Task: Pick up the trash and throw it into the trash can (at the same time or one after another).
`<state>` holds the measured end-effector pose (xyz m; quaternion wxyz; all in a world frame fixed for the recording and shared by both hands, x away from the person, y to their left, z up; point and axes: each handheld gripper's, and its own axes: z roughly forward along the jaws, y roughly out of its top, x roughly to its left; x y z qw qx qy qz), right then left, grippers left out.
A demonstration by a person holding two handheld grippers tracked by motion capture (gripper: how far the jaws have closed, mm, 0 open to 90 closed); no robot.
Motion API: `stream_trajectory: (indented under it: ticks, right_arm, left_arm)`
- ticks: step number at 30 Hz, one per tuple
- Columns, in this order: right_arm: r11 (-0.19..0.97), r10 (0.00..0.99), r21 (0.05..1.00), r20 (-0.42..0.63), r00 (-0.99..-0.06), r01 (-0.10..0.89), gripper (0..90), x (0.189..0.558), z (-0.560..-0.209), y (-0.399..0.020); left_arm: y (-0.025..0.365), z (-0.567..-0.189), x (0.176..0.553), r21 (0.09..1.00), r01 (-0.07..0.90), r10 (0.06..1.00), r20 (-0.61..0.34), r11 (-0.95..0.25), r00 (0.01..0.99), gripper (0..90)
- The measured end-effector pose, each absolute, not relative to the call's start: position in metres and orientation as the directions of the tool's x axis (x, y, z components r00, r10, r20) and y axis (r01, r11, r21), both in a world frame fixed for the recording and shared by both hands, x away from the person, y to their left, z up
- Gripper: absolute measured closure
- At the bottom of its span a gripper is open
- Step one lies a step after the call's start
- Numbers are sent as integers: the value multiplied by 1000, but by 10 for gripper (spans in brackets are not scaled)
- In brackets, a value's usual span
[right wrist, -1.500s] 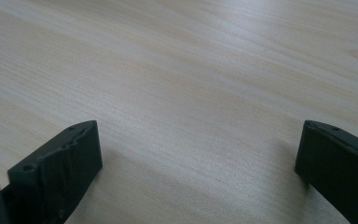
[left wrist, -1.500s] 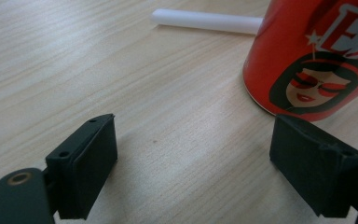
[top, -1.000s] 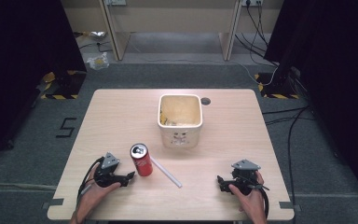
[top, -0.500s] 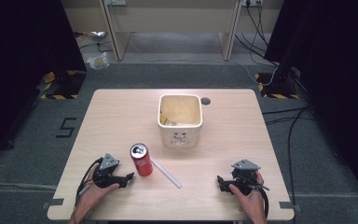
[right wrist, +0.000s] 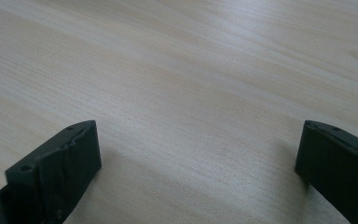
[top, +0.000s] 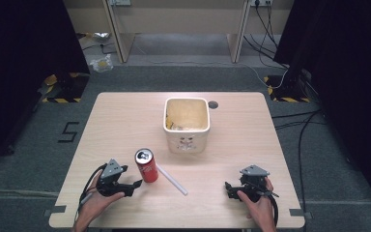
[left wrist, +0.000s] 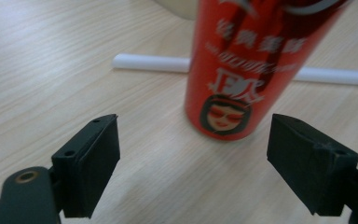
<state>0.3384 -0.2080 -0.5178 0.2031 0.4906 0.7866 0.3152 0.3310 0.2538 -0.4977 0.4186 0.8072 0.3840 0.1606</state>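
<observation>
A red drinks can (top: 146, 165) stands upright on the wooden table (top: 125, 121), near the front left. My left gripper (top: 134, 184) rests on the table just left of it, open, its jaws pointing at the can. In the left gripper view the can (left wrist: 254, 65) rises just beyond the gap of my left gripper (left wrist: 205, 161), not between the jaws. A white straw (top: 171, 179) lies flat to the can's right, and it passes behind the can as the white straw (left wrist: 151, 63). My right gripper (top: 228, 190) sits open at the front right, over bare wood (right wrist: 191, 84), with my right gripper (right wrist: 198, 165) holding nothing.
A cream square bucket (top: 187, 123) with scraps inside stands mid-table beyond the can. A dark round hole (top: 213, 104) marks the table's far side. Grey carpet, cables and desk legs surround the table.
</observation>
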Motion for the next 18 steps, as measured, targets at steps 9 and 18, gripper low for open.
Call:
stream_trajectory:
  ticks: [9, 18]
  right_arm:
    - [318, 900, 696, -9, -435, 644, 1, 339, -518, -208]
    - [319, 900, 696, -9, -435, 644, 2, 339, -518, -208]
  left_arm:
    - [244, -489, 329, 813, 463, 734, -67, -352, 676, 166]
    - [235, -488, 336, 820, 457, 733, -68, -346, 677, 169]
